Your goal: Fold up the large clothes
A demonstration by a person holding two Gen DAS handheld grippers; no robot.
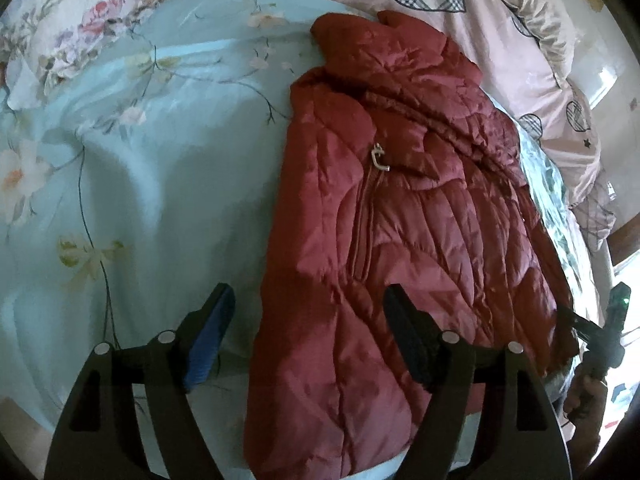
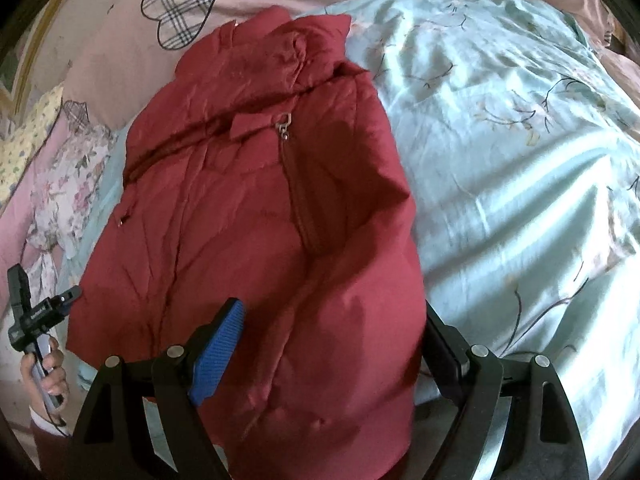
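1. The red puffer jacket lies front up on the pale blue floral bedsheet, collar toward the pink heart-print quilt at the far side of the bed and hem toward the person. Its zipper is closed, with the metal pull just below the collar.

2. The jacket looks already narrowed into a long strip; on its right side a sleeve seems to be folded in across the chest, though the padding makes this hard to confirm.

3. The left hand-held gripper hovers over the hem end with its jaws wide apart, one finger above the sheet and the other above the jacket. It holds nothing.

4. The right hand-held gripper is also spread open at the hem end. Its blue-padded finger is above the cloth and the other finger sits at the jacket's edge, partly hidden behind it.

5. Judging by this, the step in hand is setting up the crosswise fold. The next move calls for both grippers to close on the hem corners and carry them together toward the collar, evenly, since the slippery padded fabric may slide or spring back.
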